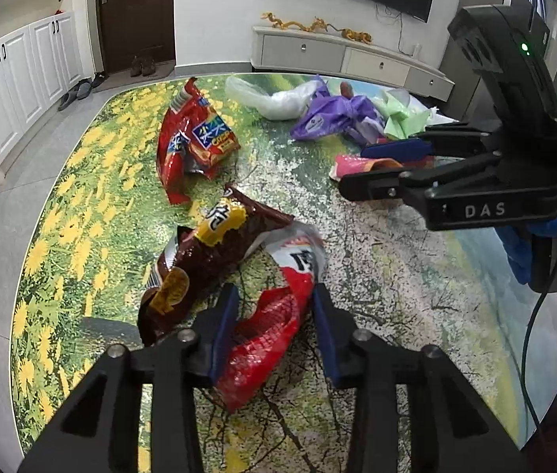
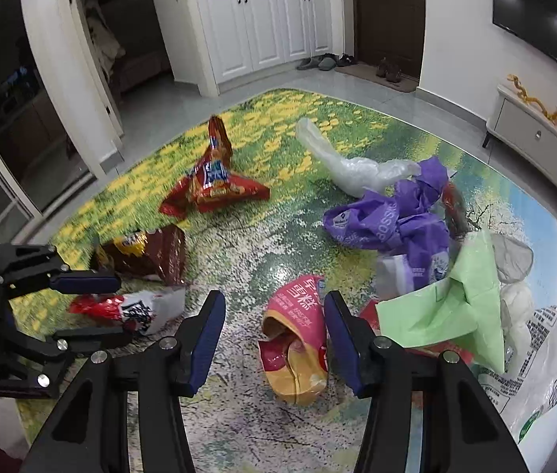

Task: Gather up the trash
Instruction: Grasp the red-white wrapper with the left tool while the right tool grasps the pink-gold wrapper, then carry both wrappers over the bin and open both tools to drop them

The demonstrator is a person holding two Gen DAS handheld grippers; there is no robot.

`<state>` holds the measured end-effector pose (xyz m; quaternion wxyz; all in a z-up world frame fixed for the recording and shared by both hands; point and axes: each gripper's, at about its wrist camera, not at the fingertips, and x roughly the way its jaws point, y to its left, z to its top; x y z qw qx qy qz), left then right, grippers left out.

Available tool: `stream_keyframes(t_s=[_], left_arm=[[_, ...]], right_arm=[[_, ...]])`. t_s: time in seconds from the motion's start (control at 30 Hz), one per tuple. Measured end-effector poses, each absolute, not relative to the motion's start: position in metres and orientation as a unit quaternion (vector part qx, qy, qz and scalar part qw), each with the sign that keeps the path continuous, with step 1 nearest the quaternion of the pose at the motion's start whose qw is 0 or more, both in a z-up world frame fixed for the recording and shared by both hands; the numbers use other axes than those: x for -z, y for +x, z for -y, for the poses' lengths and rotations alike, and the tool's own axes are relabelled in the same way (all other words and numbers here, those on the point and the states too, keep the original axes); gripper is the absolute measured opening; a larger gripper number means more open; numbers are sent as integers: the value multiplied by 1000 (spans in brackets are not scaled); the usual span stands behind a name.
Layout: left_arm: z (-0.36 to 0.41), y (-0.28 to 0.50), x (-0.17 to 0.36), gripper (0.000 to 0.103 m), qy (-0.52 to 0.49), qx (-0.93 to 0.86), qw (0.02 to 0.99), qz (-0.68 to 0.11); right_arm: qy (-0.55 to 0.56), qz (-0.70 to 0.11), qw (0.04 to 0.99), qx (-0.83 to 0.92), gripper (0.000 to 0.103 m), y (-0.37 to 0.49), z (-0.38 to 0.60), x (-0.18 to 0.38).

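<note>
A red and white snack wrapper [image 1: 278, 315] lies on the meadow-print table [image 1: 377, 276]. My left gripper [image 1: 274, 289] is down over it, and both blue pads [image 1: 324, 327] touch its sides. The right wrist view shows the same grip, my left gripper [image 2: 120, 309] around that wrapper [image 2: 140, 309]. A pink and yellow wrapper [image 2: 294, 339] lies between the fingers of my right gripper [image 2: 274, 295]. The jaws stand open: the right pad [image 2: 341, 339] is at the wrapper's edge and the left pad is apart from it. From the left wrist view, my right gripper [image 1: 351, 169] straddles this pink wrapper [image 1: 353, 165].
A brown chip bag [image 1: 207, 252] lies beside the red and white wrapper, with a red snack bag [image 1: 195, 138] beyond it. A clear bag [image 2: 353, 173], a purple bag [image 2: 393, 220], a green bag [image 2: 452, 307] and a white printed bag [image 2: 542, 378] are piled to the right.
</note>
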<state>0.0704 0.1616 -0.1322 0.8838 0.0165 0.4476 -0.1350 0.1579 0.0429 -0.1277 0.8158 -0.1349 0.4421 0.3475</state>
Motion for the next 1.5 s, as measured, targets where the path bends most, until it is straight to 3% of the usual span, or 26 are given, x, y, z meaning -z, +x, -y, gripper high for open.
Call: stream_keyframes(t_s=[0.13, 0.5, 0.8, 1.13, 1.5], left_arm=[[-157, 68, 130, 22, 25, 134, 886, -444], [-150, 50, 110, 20, -2, 136, 892, -432], [-96, 39, 69, 20, 24, 180, 898, -401], [36, 70, 30, 20, 39, 298, 870, -390], [235, 110, 52, 20, 104, 385, 812, -425]], right_arm=[[-149, -447, 810, -349, 32, 156, -46, 135], [-73, -424, 816, -386, 30, 119, -21, 107], [24, -370, 861, -348, 30, 86, 72, 54], [91, -338, 920, -177, 30, 60, 252, 30], [183, -397, 900, -2, 30, 55, 414, 118]])
